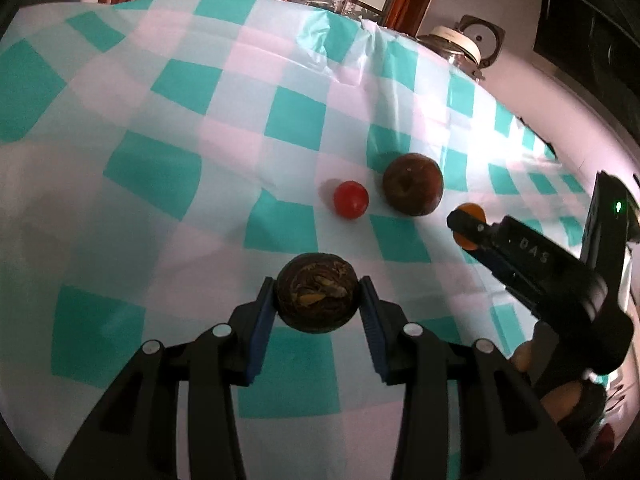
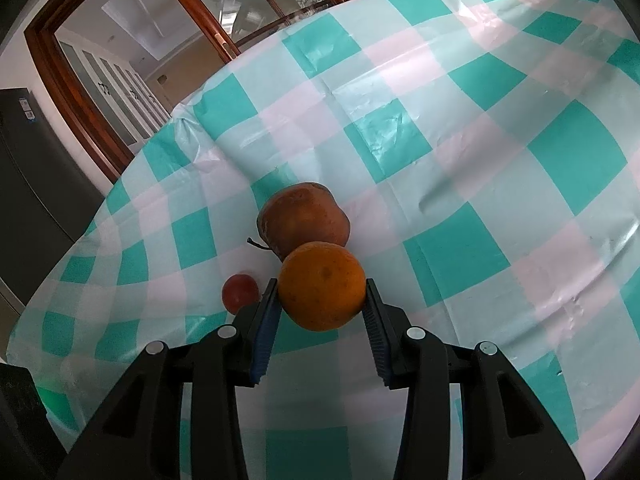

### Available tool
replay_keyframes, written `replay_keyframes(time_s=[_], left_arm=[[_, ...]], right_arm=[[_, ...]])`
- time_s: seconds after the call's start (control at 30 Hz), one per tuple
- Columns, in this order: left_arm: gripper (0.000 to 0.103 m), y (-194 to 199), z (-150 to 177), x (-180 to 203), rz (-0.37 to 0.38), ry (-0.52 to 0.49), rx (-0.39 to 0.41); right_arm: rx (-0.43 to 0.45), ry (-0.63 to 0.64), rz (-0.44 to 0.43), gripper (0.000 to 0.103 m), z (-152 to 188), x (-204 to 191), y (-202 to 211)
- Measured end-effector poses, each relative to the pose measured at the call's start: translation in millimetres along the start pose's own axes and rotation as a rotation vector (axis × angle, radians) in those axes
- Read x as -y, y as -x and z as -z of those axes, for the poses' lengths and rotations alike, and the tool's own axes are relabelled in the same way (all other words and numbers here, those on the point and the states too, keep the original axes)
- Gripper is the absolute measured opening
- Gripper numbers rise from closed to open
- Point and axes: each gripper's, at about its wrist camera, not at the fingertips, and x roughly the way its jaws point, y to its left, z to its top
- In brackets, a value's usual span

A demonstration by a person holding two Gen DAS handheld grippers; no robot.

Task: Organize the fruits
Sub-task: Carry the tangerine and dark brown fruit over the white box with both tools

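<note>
Holding two fruits at once | left gripper (image 1: 319,300) pinches dark mottled fruit (image 1: 316,298) above bench (image 1: 160,128) | right gripper (image 2: 321,300) pinches orange (image 2: 322,286), likely to group it beside brown apple (image 2: 304,216) and small red fruit (image 2: 239,293) resting there

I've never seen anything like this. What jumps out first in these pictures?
Two black handheld grippers each grip a fruit over a teal-and-white checked tablecloth: the left gripper clamps a dark brown mottled round fruit, the right gripper a bright orange. Between them on the cloth lie a wrinkled brown apple and a small red tomato.
</note>
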Motion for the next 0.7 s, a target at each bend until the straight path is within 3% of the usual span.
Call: replay_keyframes(time_s=[0.17,0.43,0.53,0.7], left_arm=[[0.042,-11.9,4.4,15.3,0.021,0.008,-0.044],[0.042,-1.2,9.5,40.9,-0.023,-0.116,-0.001],[0.042,11.0,16.1,51.2,0.006,-0.127,-0.004],[0.042,49.4,52.3,78.6,0.027,-0.188,0.021]], right_arm=[[-0.005,0.000,0.007,0.041,0.3,-0.2,-0.9],[0.004,0.017,0.003,0.041,3.5,-2.7,8.3],[-0.024,0.006,0.036,0.041,19.6,0.1,34.8],[-0.022,0.043,0.077,0.041,59.0,10.5,118.0]])
